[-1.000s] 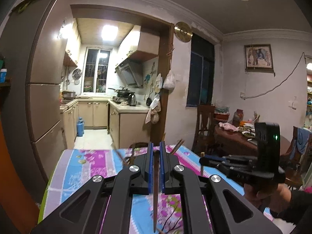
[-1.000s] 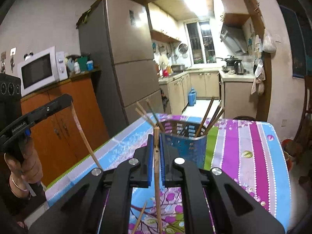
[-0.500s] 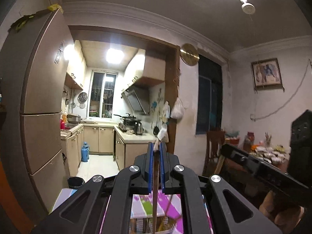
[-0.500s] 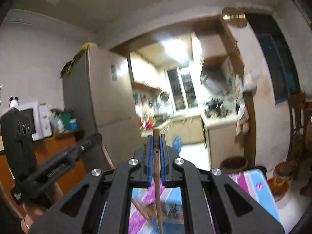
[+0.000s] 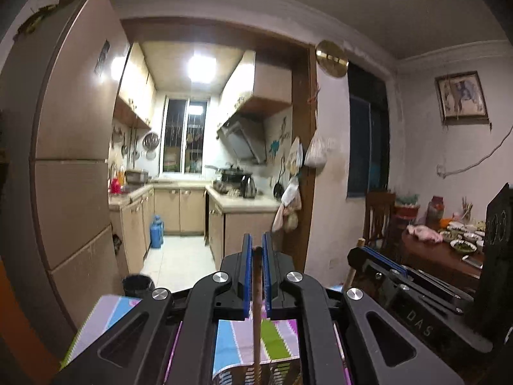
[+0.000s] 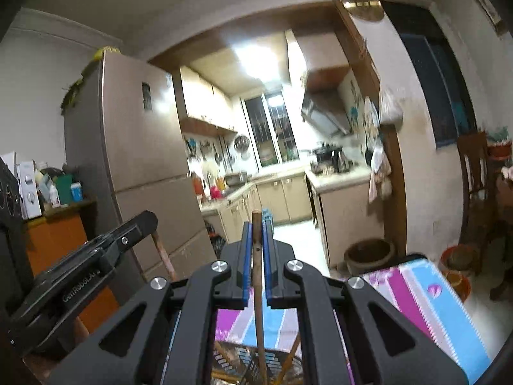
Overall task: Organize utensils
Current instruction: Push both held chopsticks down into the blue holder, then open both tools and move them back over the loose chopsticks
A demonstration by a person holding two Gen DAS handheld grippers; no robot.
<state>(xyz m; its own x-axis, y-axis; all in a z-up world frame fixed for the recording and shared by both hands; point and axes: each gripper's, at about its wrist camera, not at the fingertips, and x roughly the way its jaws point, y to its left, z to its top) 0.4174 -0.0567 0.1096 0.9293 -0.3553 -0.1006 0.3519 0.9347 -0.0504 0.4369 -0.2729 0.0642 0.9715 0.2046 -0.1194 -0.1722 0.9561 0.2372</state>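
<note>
Between the blue pads of the left gripper (image 5: 257, 276) a dark chopstick (image 5: 256, 317) is clamped, hanging down toward the basket (image 5: 275, 373) at the frame's bottom edge. The right gripper (image 6: 256, 266) likewise grips a pale chopstick (image 6: 259, 314), its lower end inside the basket's rim among other sticks. Beyond lies the striped cloth (image 6: 426, 295) on the counter, then the kitchen. Dropping both sticks into the basket looks like the step in hand; next, I judge, each tip must sit within the rim before the pads part.
</note>
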